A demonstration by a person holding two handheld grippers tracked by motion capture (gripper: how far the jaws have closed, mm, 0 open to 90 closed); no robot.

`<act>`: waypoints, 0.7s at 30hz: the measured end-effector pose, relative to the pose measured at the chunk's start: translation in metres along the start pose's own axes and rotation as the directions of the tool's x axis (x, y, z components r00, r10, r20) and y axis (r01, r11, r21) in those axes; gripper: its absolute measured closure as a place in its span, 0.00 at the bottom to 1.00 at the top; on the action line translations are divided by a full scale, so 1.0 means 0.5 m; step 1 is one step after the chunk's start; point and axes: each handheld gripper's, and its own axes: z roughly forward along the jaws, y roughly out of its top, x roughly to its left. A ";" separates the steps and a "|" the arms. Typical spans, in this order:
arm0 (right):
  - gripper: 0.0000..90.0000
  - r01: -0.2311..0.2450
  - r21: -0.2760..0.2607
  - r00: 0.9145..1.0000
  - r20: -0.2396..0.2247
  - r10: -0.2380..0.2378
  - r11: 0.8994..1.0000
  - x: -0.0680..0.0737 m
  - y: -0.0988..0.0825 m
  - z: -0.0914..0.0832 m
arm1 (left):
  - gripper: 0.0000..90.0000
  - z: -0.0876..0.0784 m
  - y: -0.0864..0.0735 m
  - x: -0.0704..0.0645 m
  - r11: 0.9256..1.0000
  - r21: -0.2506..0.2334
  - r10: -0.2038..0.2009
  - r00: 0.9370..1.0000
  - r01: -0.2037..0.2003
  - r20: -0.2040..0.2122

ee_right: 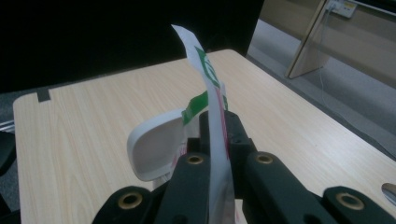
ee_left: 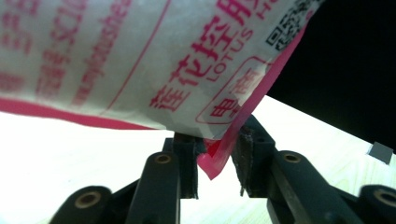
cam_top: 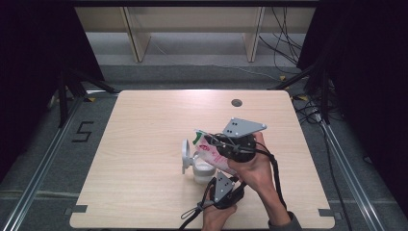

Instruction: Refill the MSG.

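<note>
Nearest the person, the left gripper (cam_top: 222,191) sits low by the table's front edge, its 2 black jaws parted around the pink sealed corner of the pouch (ee_left: 140,65); the corner hangs between the pads, 1 pad perhaps brushing it, so I read it as loose rather than pinched. Just beyond, the right gripper (cam_top: 226,147) is clamped tight on the pouch's thin edge, and in the right gripper view the white film with its green band (ee_right: 205,70) stands up straight from between the closed jaws. The pouch is soft, glossy plastic, white with red lettering and a pink seam, tilted over a small white tub (cam_top: 202,171) on the pale wood-grain table (cam_top: 144,144). The tub's round lid (cam_top: 185,156) stands flipped up beside it, smooth moulded plastic. My read: the tub is open and the pouch is lifted into place above it, so the pouring itself is in hand or about to be; whether anything has gone in, the pouch hides. Emptying and closing the lid remain.
</note>
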 end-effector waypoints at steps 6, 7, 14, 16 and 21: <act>1.00 -0.044 -0.023 0.999 -0.011 0.044 0.999 -0.011 -0.005 -0.033 | 0.72 -0.009 0.001 0.007 1.000 0.009 0.014 1.000 -0.014 0.007; 1.00 -0.044 -0.047 0.999 -0.007 0.044 0.998 -0.016 -0.007 -0.037 | 0.71 -0.010 0.001 0.008 1.000 0.011 0.021 1.000 -0.021 0.006; 1.00 -0.077 -0.085 0.996 -0.049 0.073 0.993 -0.040 -0.026 -0.057 | 0.64 -0.012 -0.002 0.009 0.998 0.047 0.040 0.999 -0.041 0.009; 1.00 -0.103 -0.096 0.993 -0.072 0.096 0.990 -0.045 -0.031 -0.060 | 0.61 -0.015 -0.001 0.010 0.997 0.056 0.049 0.999 -0.050 0.017; 1.00 -0.128 -0.112 0.990 -0.081 0.119 0.985 -0.052 -0.037 -0.072 | 0.56 -0.020 0.004 0.018 0.996 0.063 0.069 0.997 -0.070 0.022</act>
